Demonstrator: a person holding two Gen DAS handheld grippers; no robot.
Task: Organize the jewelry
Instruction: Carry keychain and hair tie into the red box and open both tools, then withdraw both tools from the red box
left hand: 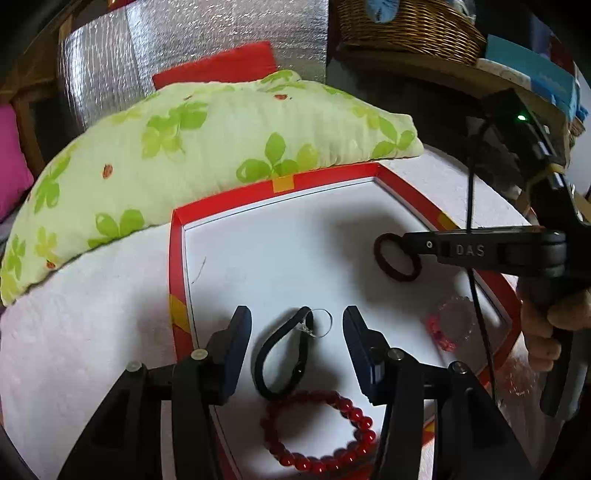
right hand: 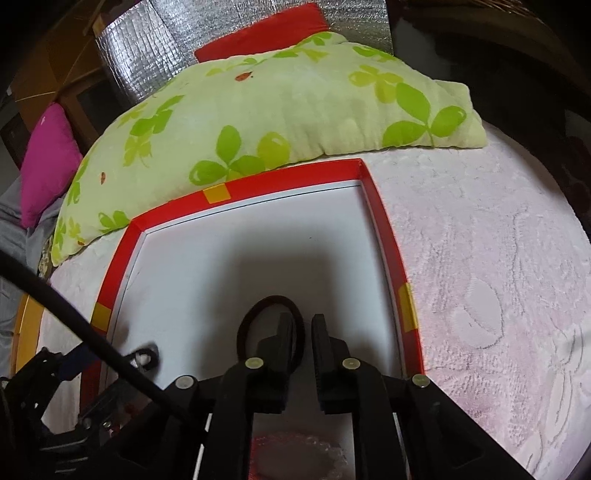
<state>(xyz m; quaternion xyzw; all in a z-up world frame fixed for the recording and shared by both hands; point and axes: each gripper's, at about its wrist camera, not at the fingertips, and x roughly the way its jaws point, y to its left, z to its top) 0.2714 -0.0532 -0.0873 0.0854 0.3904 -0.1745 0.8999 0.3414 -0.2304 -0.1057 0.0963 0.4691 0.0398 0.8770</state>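
A red-rimmed tray (left hand: 177,258) with a white floor holds the jewelry. My left gripper (left hand: 297,332) is open over it, and a black band (left hand: 273,354) with a silver ring (left hand: 322,323) lies between its fingers, untouched. A red bead bracelet (left hand: 321,432) lies just nearer the camera. A clear and pink bracelet (left hand: 450,325) sits at the tray's right side. My right gripper (right hand: 303,332) stands with a narrow gap. One strand of a dark brown hair tie (right hand: 258,306) runs through that gap on the tray (right hand: 391,240) floor, and the pads do not press it.
A green leaf-patterned pillow (left hand: 184,147) lies against the tray's far rim. A pale pink textured cover (right hand: 498,295) spreads to the right. A wicker basket (left hand: 406,26) sits on a shelf at the back right. A person's hand (left hand: 543,332) holds the right gripper's handle.
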